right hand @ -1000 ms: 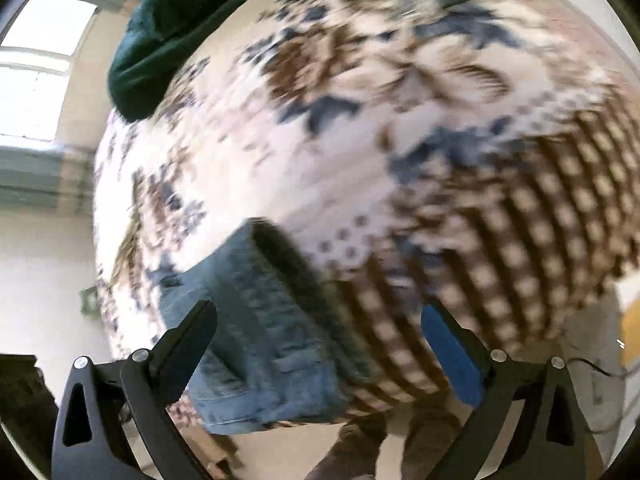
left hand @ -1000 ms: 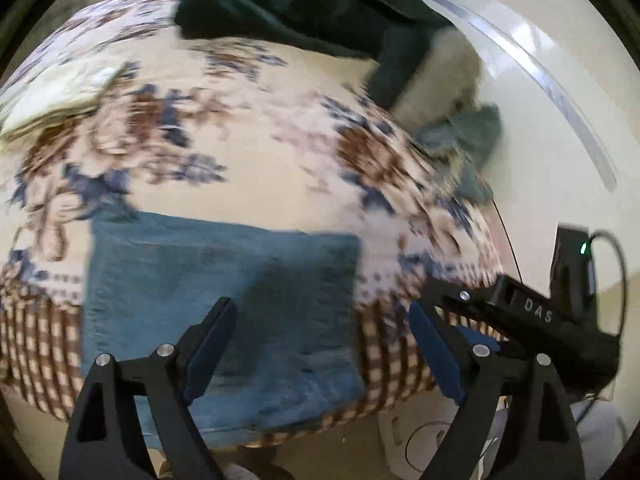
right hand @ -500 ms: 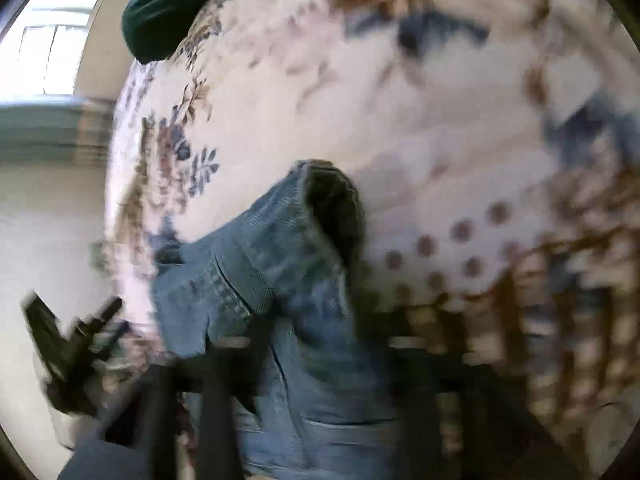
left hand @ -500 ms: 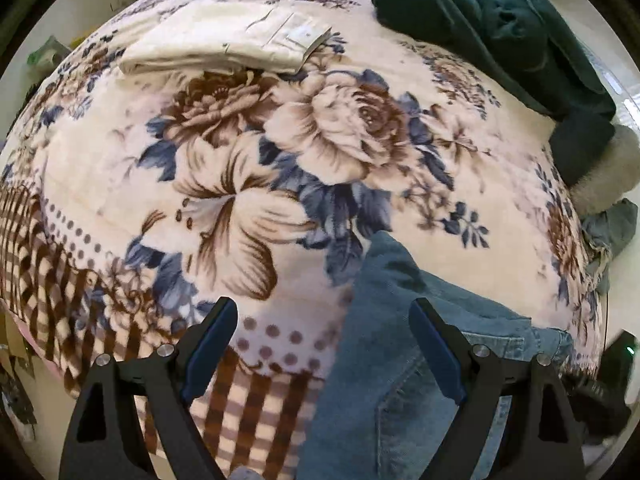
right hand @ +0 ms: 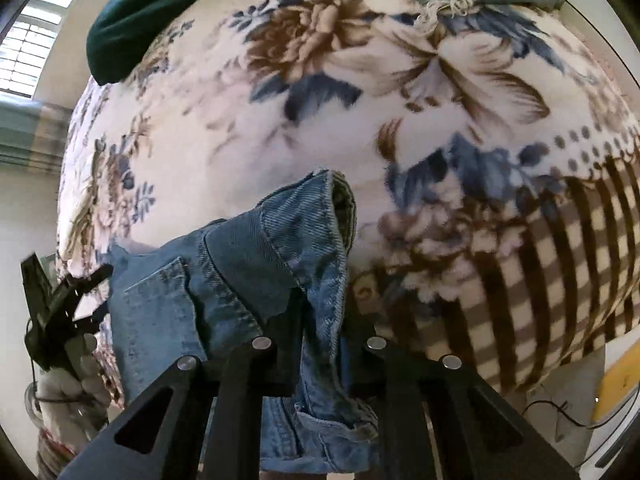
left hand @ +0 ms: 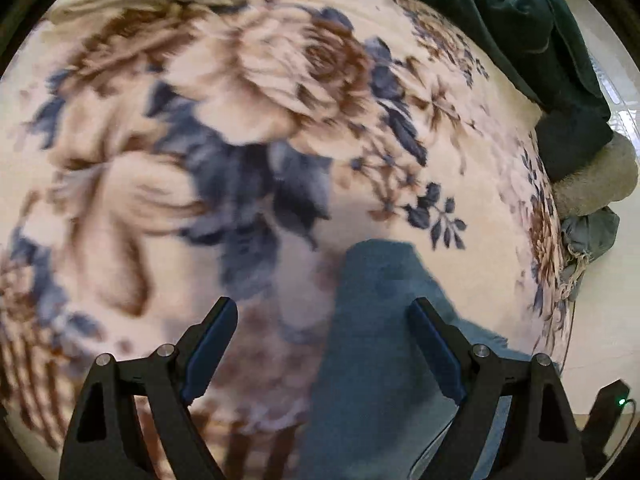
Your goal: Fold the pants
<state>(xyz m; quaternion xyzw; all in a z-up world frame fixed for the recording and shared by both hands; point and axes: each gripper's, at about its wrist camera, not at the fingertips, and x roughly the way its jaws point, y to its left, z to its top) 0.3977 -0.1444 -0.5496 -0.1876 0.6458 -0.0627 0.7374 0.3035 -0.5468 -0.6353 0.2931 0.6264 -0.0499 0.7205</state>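
Only our right view shows the right gripper (right hand: 320, 320) clamped on the jeans (right hand: 240, 272); the left gripper (left hand: 322, 344) gapes, seemingly above the floral blanket (left hand: 280, 80).

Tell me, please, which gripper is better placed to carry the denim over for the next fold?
Right: the right gripper is already shut on the jeans, while the left gripper hangs open.

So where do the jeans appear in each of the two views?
Left wrist: jeans at bottom centre-right, between the open left gripper fingers.
Right wrist: jeans at lower centre-left, pinched in the right gripper.
Shared landmark: the floral blanket.
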